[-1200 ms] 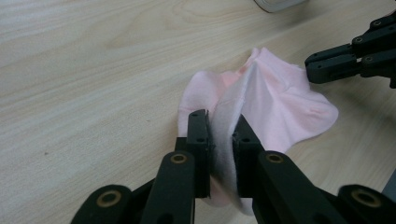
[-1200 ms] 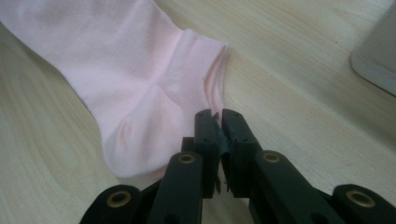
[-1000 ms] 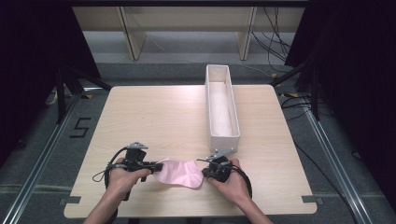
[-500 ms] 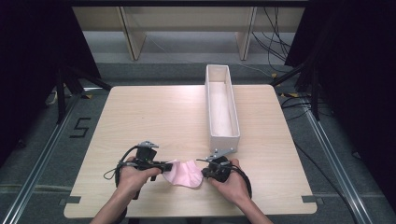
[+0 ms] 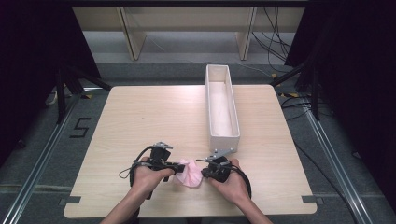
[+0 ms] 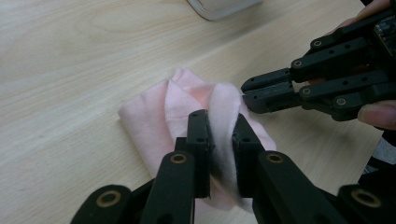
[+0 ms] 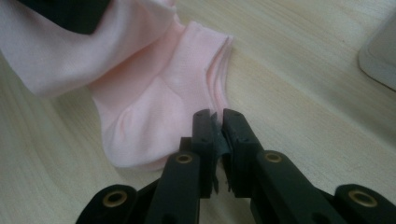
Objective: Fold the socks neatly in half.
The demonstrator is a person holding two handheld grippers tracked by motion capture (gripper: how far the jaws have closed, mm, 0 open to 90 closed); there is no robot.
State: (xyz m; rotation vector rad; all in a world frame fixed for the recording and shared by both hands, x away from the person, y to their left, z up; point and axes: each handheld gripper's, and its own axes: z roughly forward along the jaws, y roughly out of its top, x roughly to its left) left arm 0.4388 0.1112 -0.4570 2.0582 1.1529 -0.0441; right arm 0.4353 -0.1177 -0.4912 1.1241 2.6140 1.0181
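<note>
Cloth: pink cloth (image 5: 188, 172), near edge, btwn both grippers.
Grippers: left gripper (image 5: 179, 166) & right gripper (image 5: 204, 171) touching it.
Tray: white tray (image 5: 232, 135), far right.

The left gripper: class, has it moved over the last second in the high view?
Yes. The left gripper moved right across the table, toward the white bin, bunching the pink sock.

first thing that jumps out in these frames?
The pink sock, bunched near the front edge of the pale wooden table, with a gripper at each side. The left gripper is shut on a fold of it; the right gripper is shut at the sock's edge, though whether it pinches fabric is hard to tell. Next comes the long white box, standing lengthwise just beyond the right hand.
</note>
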